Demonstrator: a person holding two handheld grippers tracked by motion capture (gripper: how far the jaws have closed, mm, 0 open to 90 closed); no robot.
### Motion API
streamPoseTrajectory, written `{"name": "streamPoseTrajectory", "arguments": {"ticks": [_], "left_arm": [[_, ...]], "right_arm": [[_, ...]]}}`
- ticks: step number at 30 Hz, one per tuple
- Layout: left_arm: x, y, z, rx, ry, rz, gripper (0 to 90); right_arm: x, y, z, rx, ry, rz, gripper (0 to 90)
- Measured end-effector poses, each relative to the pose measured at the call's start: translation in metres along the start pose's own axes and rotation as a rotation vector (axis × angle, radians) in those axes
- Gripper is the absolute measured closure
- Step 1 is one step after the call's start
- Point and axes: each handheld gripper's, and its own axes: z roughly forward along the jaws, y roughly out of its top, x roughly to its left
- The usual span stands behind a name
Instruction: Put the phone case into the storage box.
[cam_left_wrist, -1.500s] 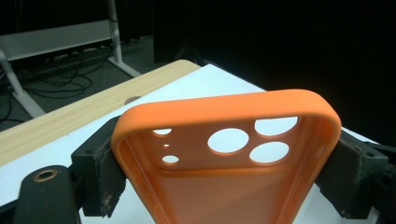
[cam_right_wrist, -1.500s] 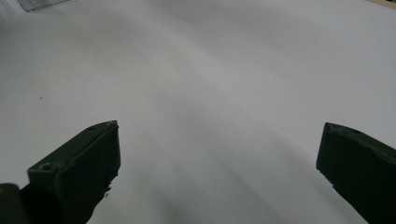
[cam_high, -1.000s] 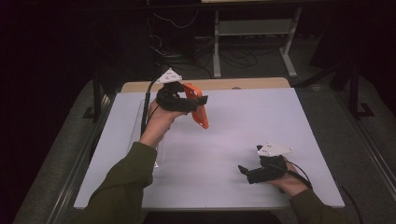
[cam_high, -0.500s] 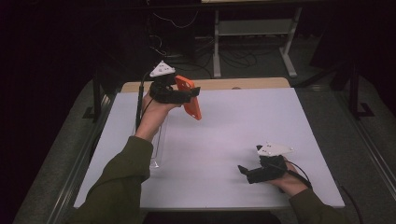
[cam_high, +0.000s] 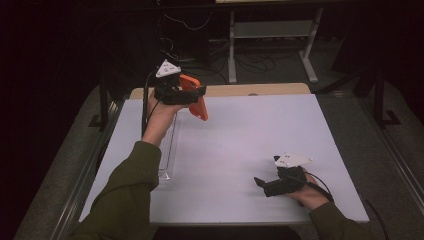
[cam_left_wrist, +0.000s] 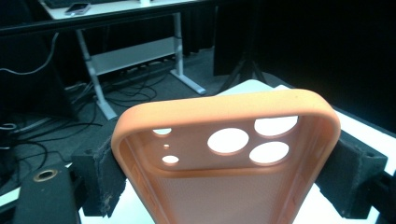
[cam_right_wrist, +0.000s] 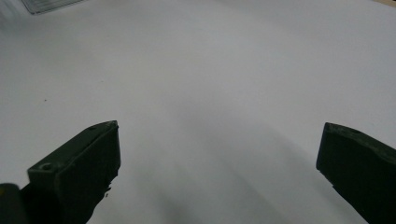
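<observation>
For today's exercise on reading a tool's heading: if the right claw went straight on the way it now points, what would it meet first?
Probably only the white table top. The right claw stands open and low, aimed across bare surface. A clear tray lies far off near that view's upper left corner, likely beside its line, though depth is hard to judge.

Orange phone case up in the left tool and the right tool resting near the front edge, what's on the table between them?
Nothing: in the high view, bare white table runs from the orange phone case to the right tool. A clear tray lies left of that stretch.
</observation>
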Motion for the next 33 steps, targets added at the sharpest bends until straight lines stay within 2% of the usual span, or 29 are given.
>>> {"name": "streamPoseTrajectory", "arguments": {"ticks": [3, 9, 14, 17, 20, 26, 28, 33], "left_arm": [[0.006, 0.0, 0.0, -0.003, 0.04, 0.005, 14.6], [0.018, -0.003, 0.0, 0.003, 0.118, -0.022, 14.6], [0.025, -0.005, -0.001, 0.015, 0.158, -0.016, 14.6], [0.03, -0.007, -0.002, 0.018, 0.185, -0.032, 14.5], [0.035, -0.009, -0.002, 0.031, 0.22, -0.017, 14.5], [0.046, -0.013, -0.001, 0.037, 0.284, -0.044, 14.5], [0.05, -0.014, -0.001, 0.038, 0.315, -0.039, 14.5], [0.061, -0.02, 0.0, 0.062, 0.361, -0.059, 14.5]], "right_arm": [[-0.001, 0.0, 0.0, -0.002, -0.001, -0.001, 0.0], [-0.001, 0.0, -0.001, -0.002, -0.004, -0.005, 0.0], [-0.001, 0.0, 0.0, -0.003, -0.004, -0.006, 0.0], [0.0, 0.0, 0.0, 0.0, -0.001, -0.004, 0.0], [0.0, 0.0, 0.0, -0.004, -0.001, -0.009, 0.0], [-0.001, 0.0, 0.0, -0.003, -0.003, -0.009, 0.0], [-0.001, 0.0, 0.0, -0.003, -0.003, -0.009, 0.0], [-0.001, 0.0, 0.0, -0.005, -0.004, -0.009, 0.0]]}}
